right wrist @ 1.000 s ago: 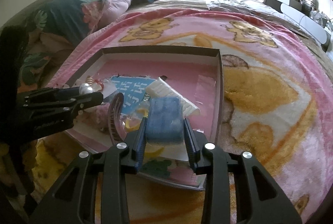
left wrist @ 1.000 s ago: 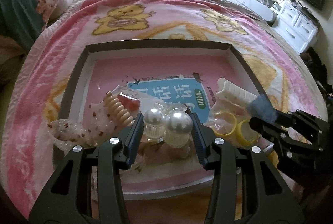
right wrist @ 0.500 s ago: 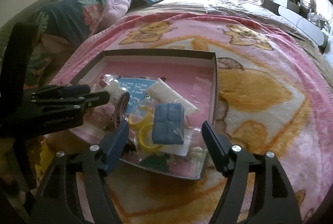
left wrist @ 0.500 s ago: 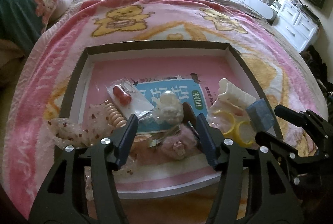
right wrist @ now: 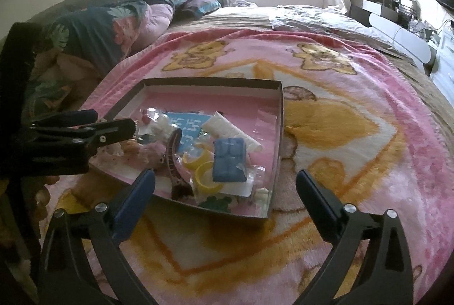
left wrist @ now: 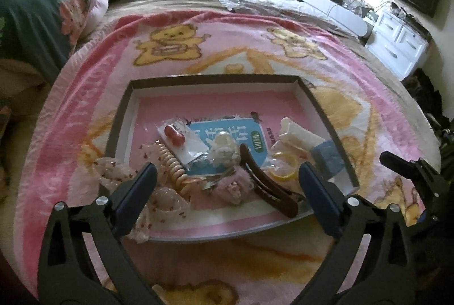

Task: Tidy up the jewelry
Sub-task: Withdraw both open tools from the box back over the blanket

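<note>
A pink bear-print blanket covered the bed, with a shallow box of hair accessories on it. The left gripper and right gripper hovered at its near edge, fingers opening wide, nothing between them. The light, stiff brown hair clip looked easiest to pinch mid-body. Only the right view showed the blue clip's full face.
</note>
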`<state>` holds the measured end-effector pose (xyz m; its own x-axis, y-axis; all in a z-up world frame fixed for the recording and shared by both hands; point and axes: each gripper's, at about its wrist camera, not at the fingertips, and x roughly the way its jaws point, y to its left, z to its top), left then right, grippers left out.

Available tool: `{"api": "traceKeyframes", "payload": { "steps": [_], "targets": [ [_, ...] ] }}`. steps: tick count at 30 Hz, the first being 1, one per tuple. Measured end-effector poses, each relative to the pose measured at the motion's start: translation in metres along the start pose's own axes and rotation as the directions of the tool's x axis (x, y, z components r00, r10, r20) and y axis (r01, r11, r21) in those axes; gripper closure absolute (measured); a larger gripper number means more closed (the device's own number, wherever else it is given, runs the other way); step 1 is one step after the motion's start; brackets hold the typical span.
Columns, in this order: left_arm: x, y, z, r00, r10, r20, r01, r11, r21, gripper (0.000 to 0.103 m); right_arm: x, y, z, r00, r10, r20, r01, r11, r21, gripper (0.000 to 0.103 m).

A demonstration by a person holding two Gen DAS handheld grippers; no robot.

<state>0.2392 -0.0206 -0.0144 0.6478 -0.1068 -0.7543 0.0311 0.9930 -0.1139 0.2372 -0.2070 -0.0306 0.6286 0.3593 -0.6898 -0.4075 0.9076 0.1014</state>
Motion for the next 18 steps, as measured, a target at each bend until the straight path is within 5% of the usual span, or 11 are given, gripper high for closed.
{"api": "traceKeyframes", "payload": {
  "steps": [18],
  "targets": [
    [-0.074, 0.004, -0.027, 0.994, -0.012, 0.104, 0.012, 1.000, 0.003, 0.009, -0.066, 0.013, -0.015, 0.995, 0.000, 0.102, -0.001, 1.000, 0.009, 0.004]
  ]
}}
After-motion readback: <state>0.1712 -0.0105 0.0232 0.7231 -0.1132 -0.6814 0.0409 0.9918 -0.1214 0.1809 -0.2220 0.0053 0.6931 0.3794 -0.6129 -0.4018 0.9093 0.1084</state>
